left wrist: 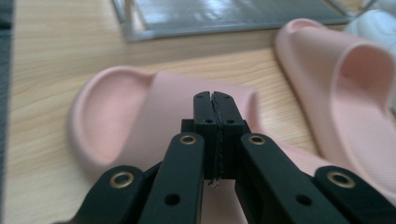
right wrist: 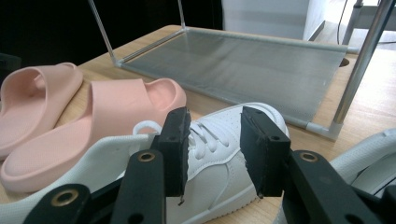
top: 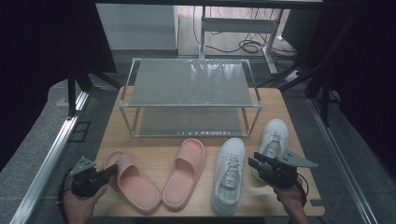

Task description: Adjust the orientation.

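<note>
On a wooden table, 2 pink slides and 2 white sneakers lie in a row in front of a 2-shelf rack. The left gripper, jaws pressed together and empty, hovers at the heel end of the left slide, whose long axis runs diagonally away from it toward the rack. The right gripper, jaws spread and empty, points sideways at the left sneaker just beside it, nearly square to the sneaker's length.

— Seen along the black left gripper? 
— Jaws pressed together, nothing between, tips over the heel end of a pink slide lying on the wooden table.
— Anything else?
— Second pink slide at right; rack base beyond, blurred.
</note>
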Available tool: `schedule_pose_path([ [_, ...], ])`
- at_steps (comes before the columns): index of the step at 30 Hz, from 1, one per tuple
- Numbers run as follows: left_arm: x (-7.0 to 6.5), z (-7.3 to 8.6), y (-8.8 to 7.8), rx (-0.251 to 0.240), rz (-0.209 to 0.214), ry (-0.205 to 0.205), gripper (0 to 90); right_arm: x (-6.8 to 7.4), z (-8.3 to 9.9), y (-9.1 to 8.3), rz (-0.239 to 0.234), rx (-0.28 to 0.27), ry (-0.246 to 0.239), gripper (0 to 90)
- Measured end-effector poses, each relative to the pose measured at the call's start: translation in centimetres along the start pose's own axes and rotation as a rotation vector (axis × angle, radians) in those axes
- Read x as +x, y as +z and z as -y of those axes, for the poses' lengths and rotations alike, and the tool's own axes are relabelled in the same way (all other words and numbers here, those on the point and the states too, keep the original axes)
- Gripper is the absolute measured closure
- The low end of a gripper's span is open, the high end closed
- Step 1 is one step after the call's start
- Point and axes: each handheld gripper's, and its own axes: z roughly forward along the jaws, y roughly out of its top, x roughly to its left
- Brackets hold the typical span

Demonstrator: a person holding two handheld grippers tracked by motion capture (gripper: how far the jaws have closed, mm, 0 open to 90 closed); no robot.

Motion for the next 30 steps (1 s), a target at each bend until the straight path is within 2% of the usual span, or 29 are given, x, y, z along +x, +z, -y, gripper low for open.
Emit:
schedule_pose_path([
  [10,1.4,1.0,-0.7,-0.010,-0.041,-0.026,90.0,0.3,0.1,0.3,0.001,0.009,-0.008,62.0],
  [16,2.4,2.2,-1.1,0.006,-0.072,-0.057,90.0,0.3,0.1,0.4,0.002,0.013,-0.011,61.9],
  [23,2.9,3.3,-0.9,0.006,-0.076,-0.084,90.0,0.4,0.1,0.3,0.003,0.013,-0.015,61.9],
  [27,3.4,4.1,-0.6,0.021,-0.080,-0.103,90.0,0.4,0.1,0.3,0.004,0.016,-0.015,62.0],
  [30,3.4,4.4,0.0,0.041,-0.074,-0.102,90.0,0.3,0.2,0.4,0.006,0.017,-0.011,61.9],
])
